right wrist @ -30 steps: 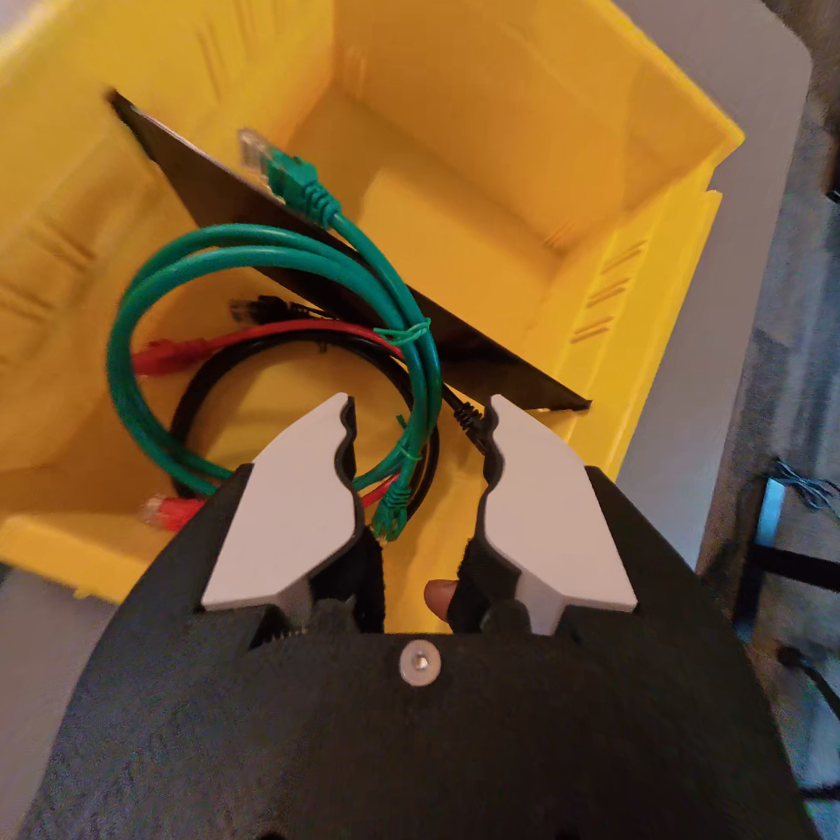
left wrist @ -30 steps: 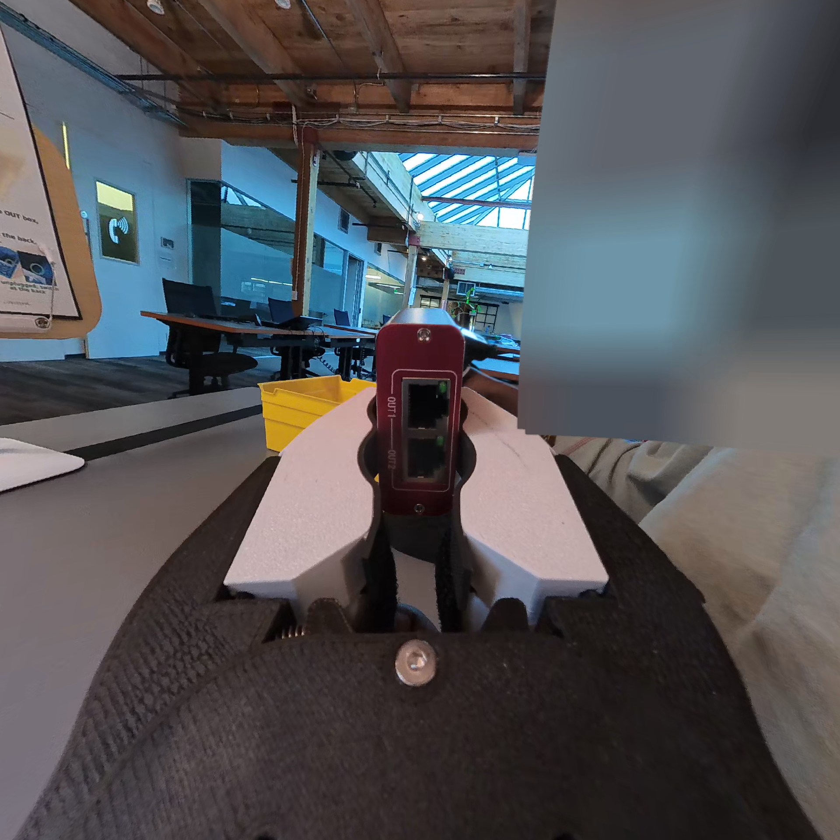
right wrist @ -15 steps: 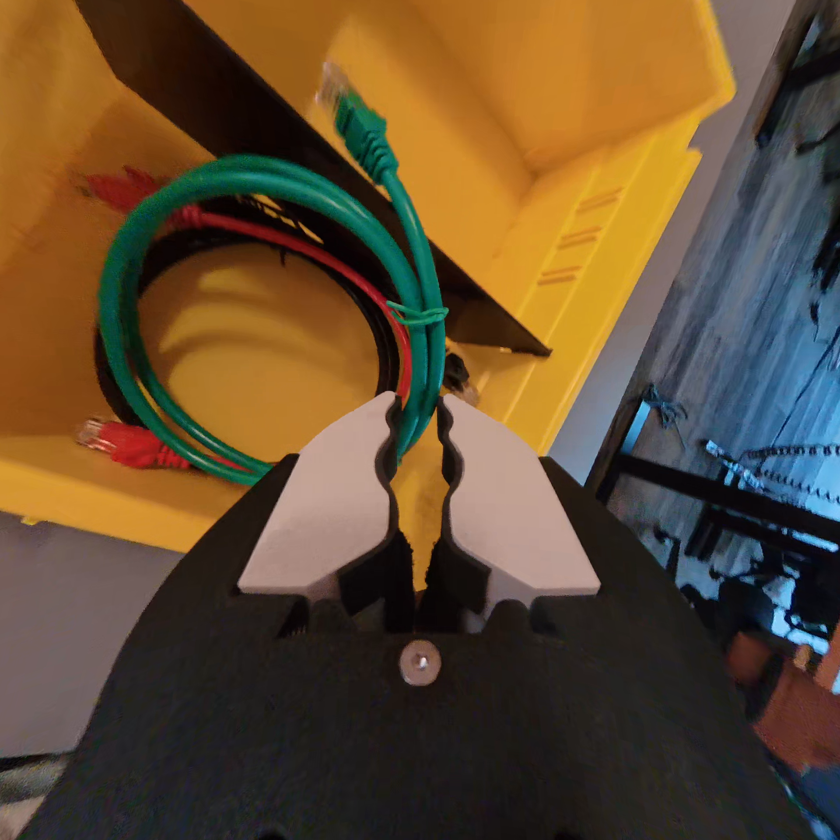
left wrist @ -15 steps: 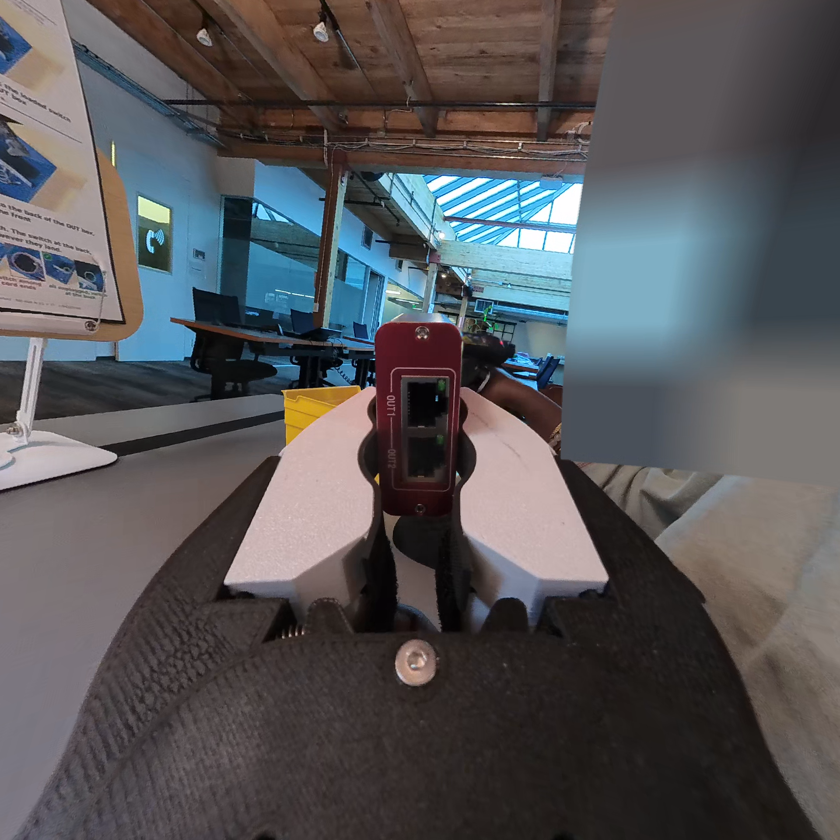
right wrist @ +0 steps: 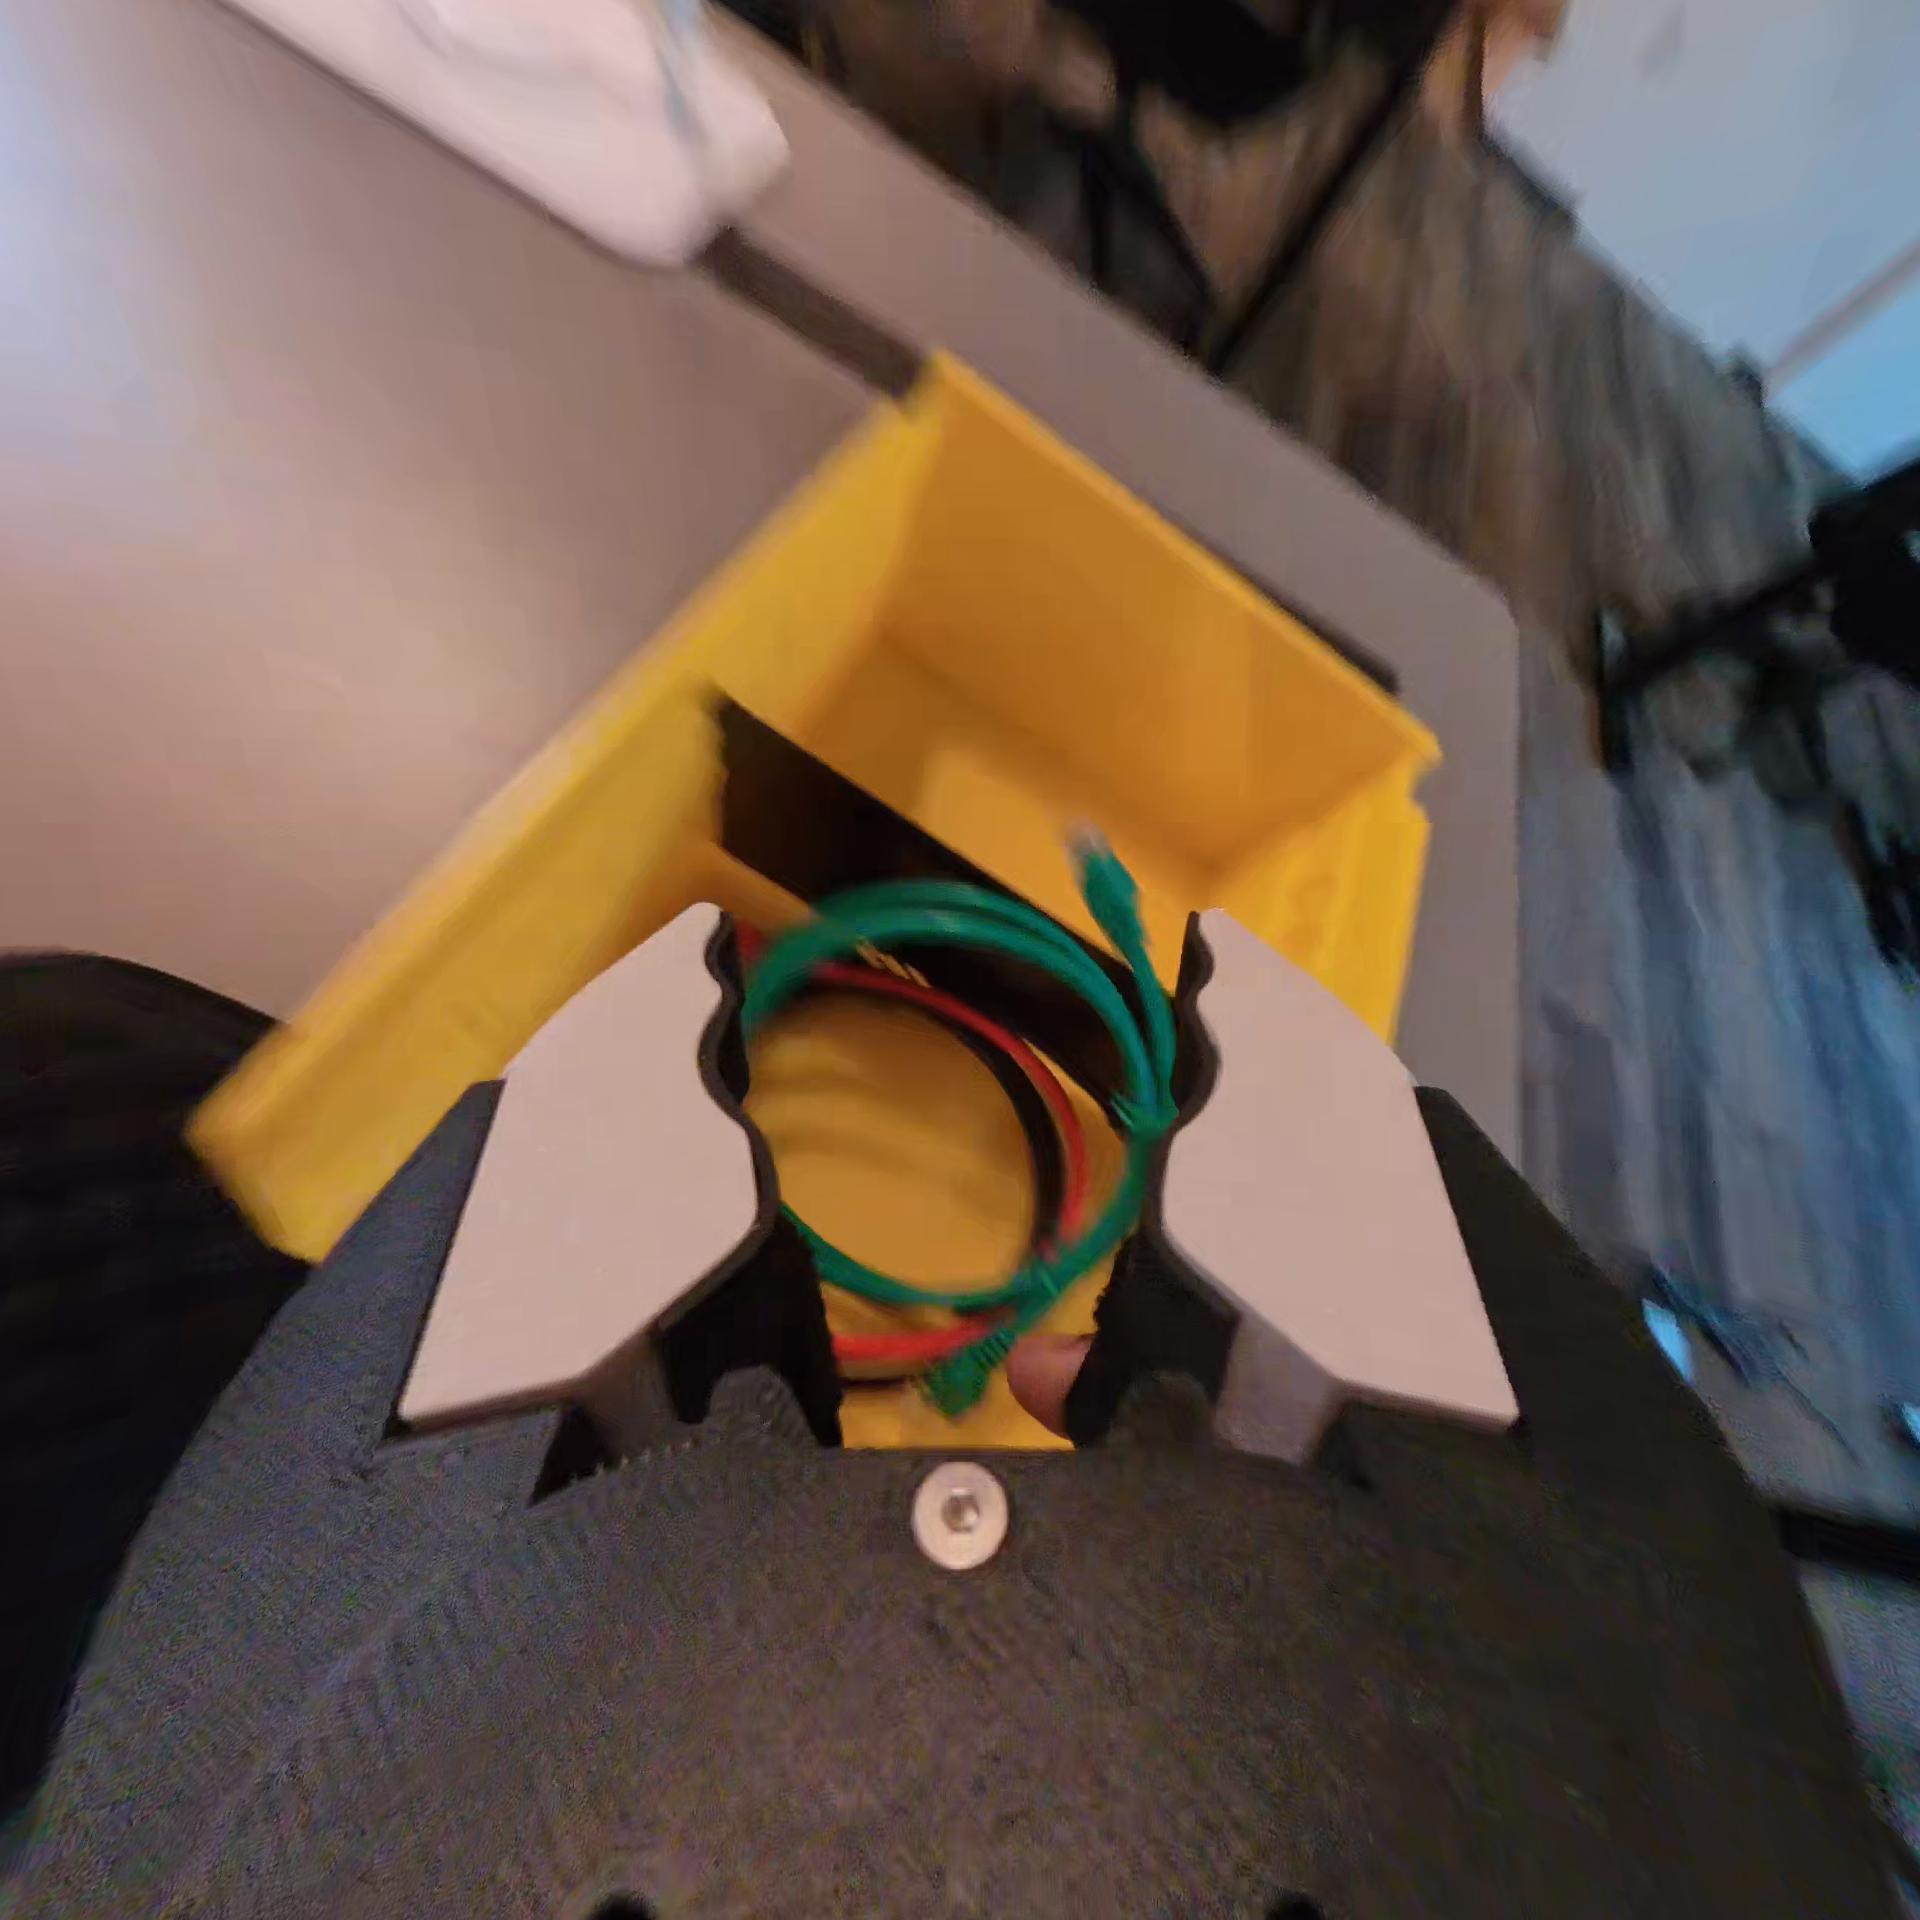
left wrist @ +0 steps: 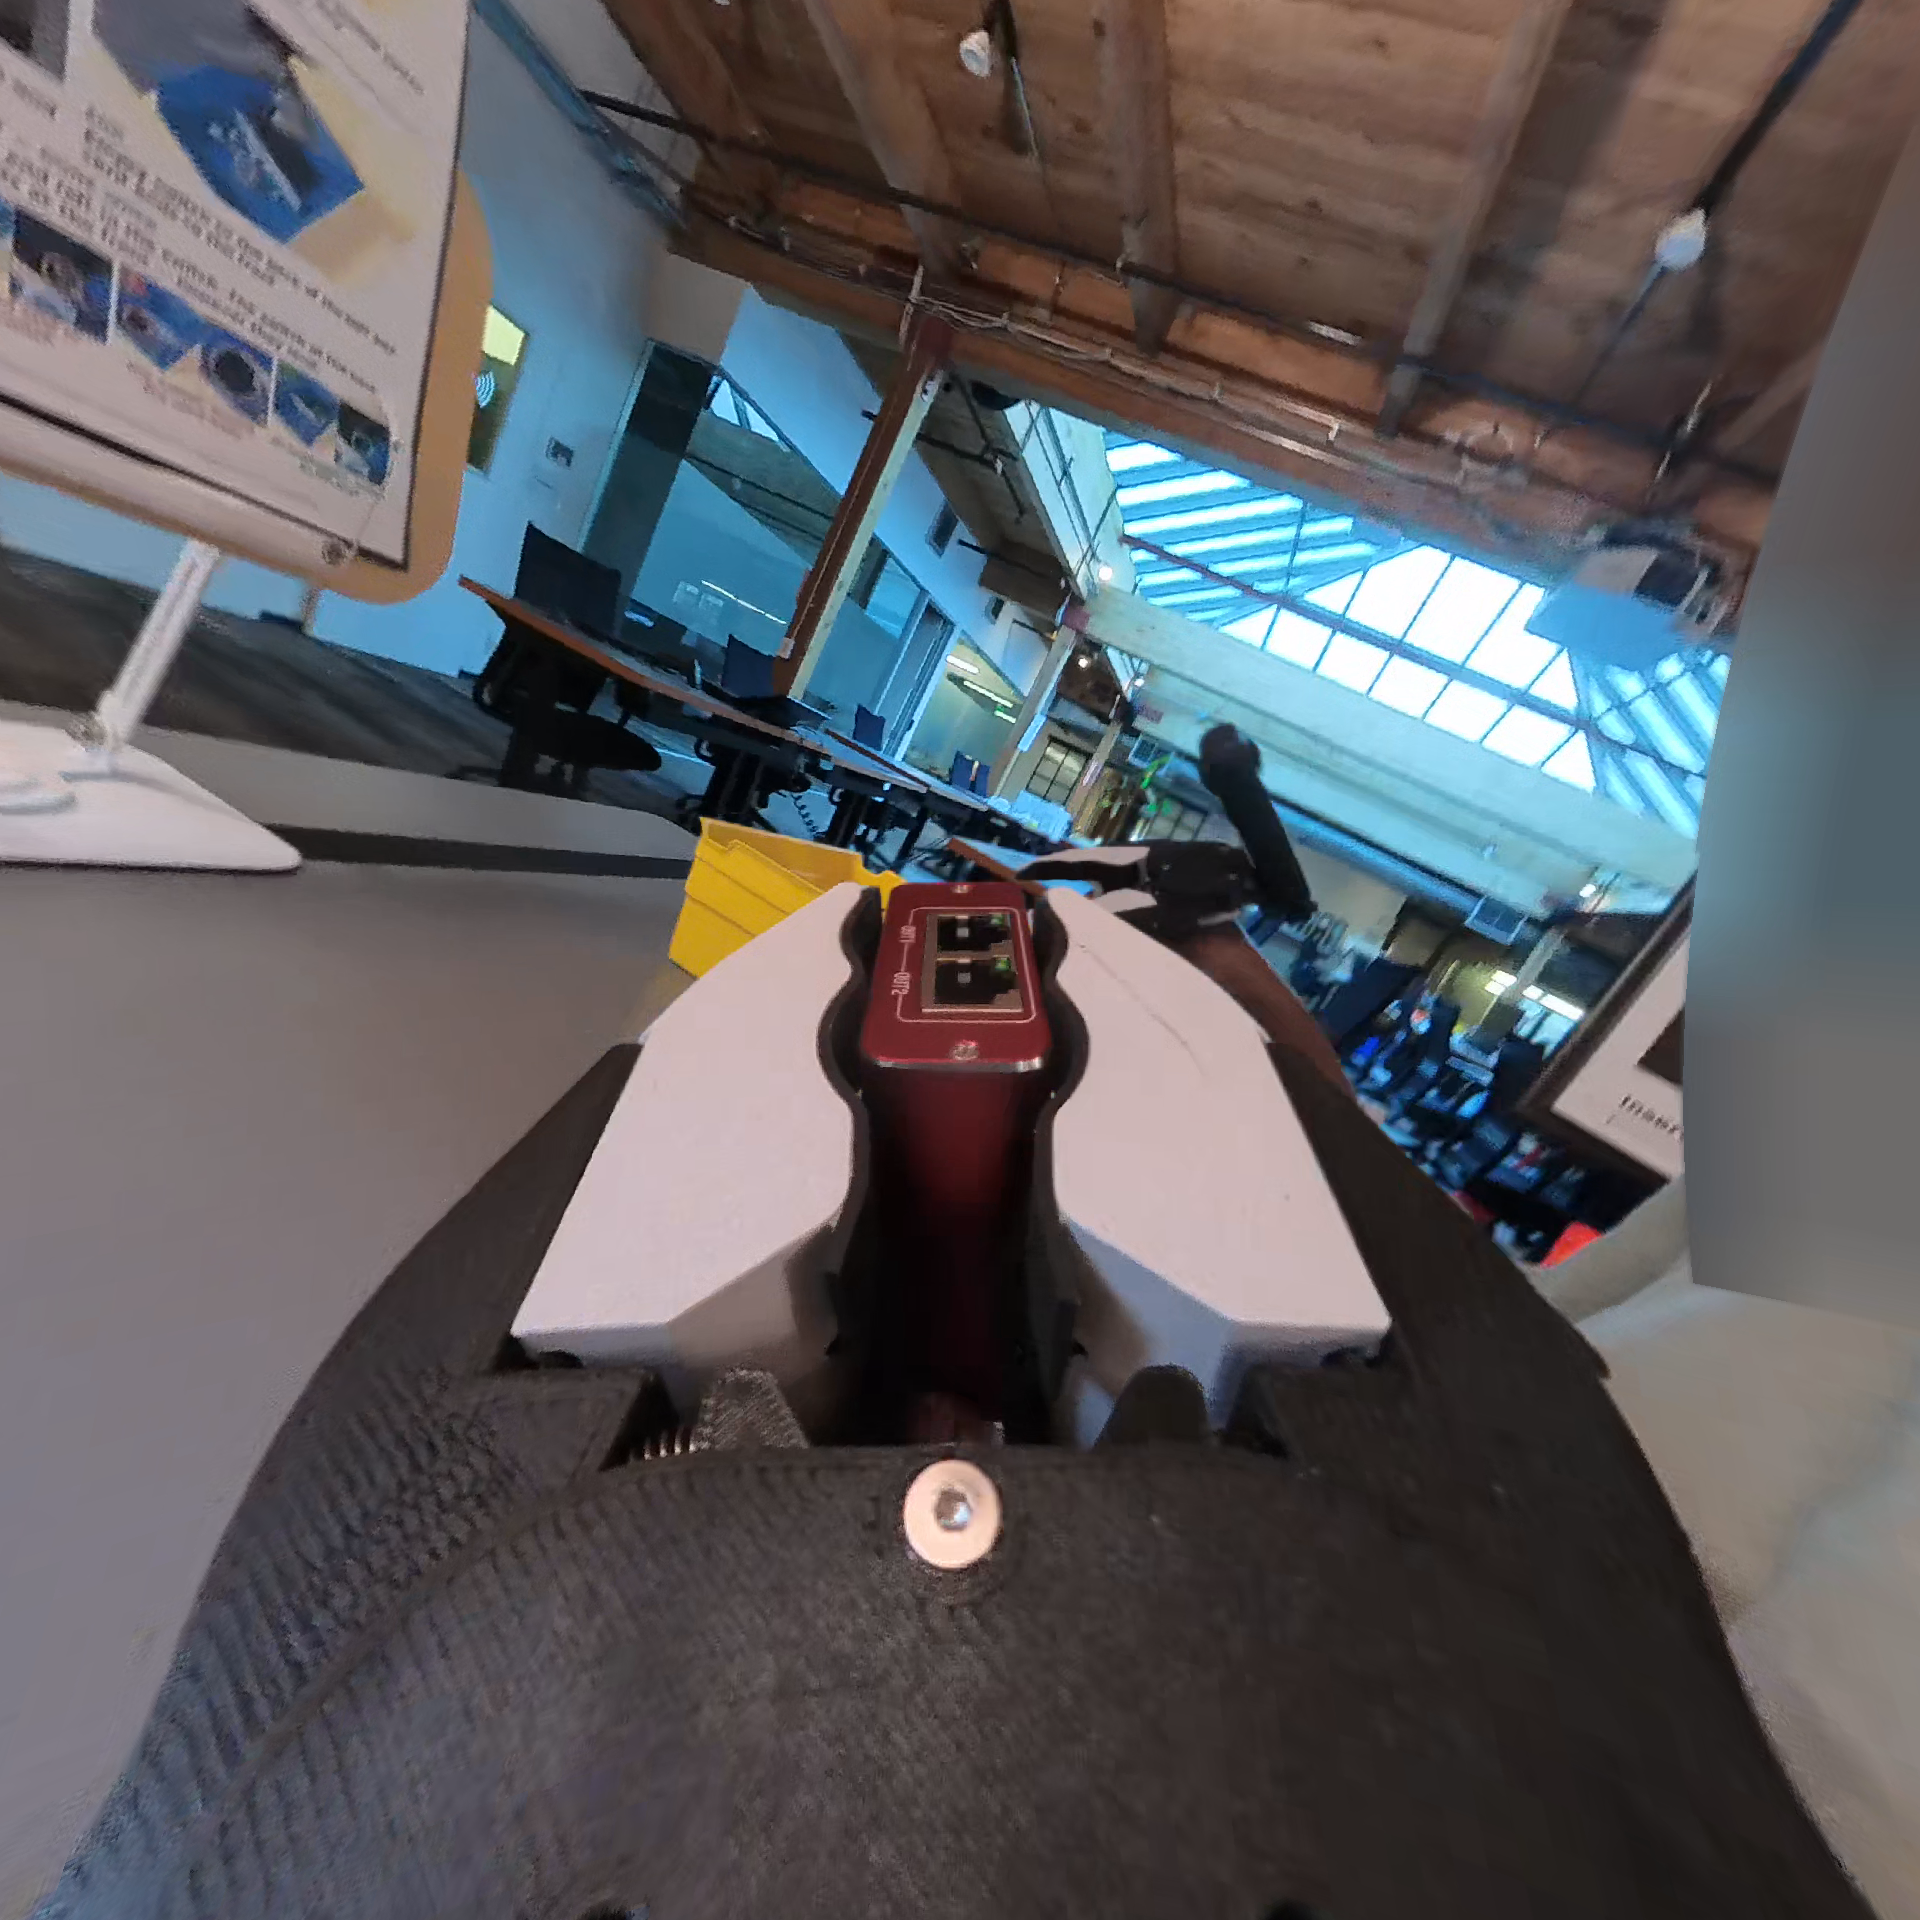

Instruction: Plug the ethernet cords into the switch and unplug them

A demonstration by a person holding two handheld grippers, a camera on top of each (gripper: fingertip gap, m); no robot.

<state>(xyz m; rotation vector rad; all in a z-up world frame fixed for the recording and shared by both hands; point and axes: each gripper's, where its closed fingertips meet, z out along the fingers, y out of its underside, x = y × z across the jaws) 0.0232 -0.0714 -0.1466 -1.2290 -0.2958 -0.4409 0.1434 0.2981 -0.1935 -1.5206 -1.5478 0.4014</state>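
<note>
My left gripper (left wrist: 951, 904) is shut on a dark red switch (left wrist: 956, 997) and holds it above the grey table (left wrist: 312, 1039). The switch's end face with two empty ports faces the camera. My right gripper (right wrist: 956, 935) is open and empty, held above a yellow bin (right wrist: 1039, 582). A coiled green ethernet cord (right wrist: 935, 902) lies in the bin's near compartment with a red cord (right wrist: 997, 1023) under it. One green plug (right wrist: 1107, 883) sticks up toward the right finger. The right wrist view is blurred. The right gripper also shows in the left wrist view (left wrist: 1101, 873), beyond the switch.
A black divider (right wrist: 800, 810) splits the bin, and no cords show in the far compartment. The bin also shows in the left wrist view (left wrist: 758, 904). A sign on a white stand (left wrist: 135, 821) is at the table's left. A person's pale sleeve (left wrist: 1714, 1455) is at the right. Across from one pair of fingers to the other is roughly 40 cm.
My right gripper was nearly shut around the green cord; it has opened and pulled back up from the bin. My left gripper has tilted and rolled with the switch still held.
</note>
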